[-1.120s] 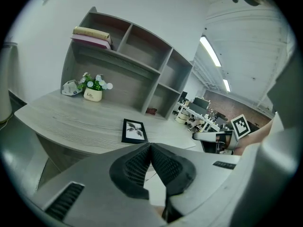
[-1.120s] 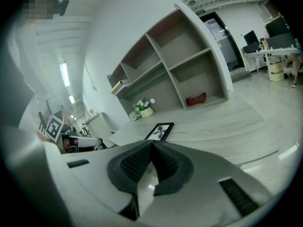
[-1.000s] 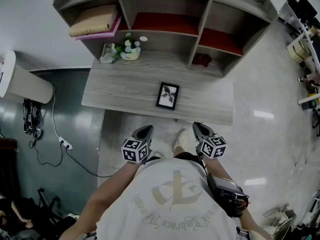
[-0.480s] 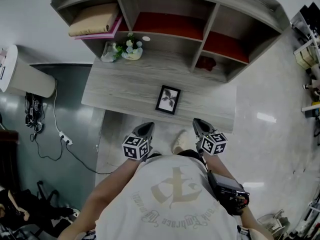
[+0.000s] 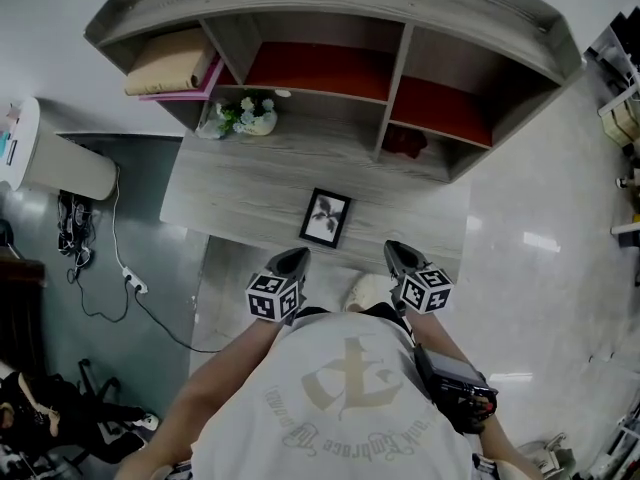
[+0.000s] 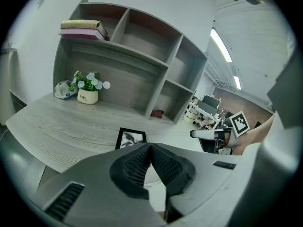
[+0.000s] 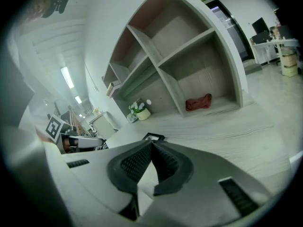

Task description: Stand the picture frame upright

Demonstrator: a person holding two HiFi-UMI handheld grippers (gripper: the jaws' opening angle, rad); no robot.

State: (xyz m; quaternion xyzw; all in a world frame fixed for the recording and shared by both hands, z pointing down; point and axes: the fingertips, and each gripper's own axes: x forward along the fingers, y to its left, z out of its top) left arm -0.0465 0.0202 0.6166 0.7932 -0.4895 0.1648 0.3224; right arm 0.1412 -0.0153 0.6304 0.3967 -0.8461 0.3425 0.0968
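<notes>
The shelf unit [image 5: 330,28] fills the 12 o'clock side of my head view, its open compartments facing me. The grey wood bench [image 5: 230,183] runs out from under it towards my feet.

My left hand-held gripper [image 5: 292,259] and right hand-held gripper [image 5: 395,251] hang just short of the bench's front edge, one at each side of me. Both point forward and somewhat down. In each gripper view the ribbed pads meet at the tip, so both pairs of jaws are pressed together with nothing between them.

The picture frame [image 5: 325,217] lies flat and face up on the bench, close to the front edge and straight ahead of me at 12 o'clock. From the frame, my left hand-held gripper sits at about 7 o'clock and my right at about 4 o'clock. Neither touches it.

A flower pot [image 5: 250,118] stands at the frame's 11 o'clock, against the shelf back. A red cloth [image 5: 405,140] lies in a lower compartment at its 1 o'clock.

As I judge it, nothing of the task is done yet. I have to reach the frame, open my jaws, take an edge, tip it up and leave it standing. Whether it has a prop at the back I cannot see.
</notes>
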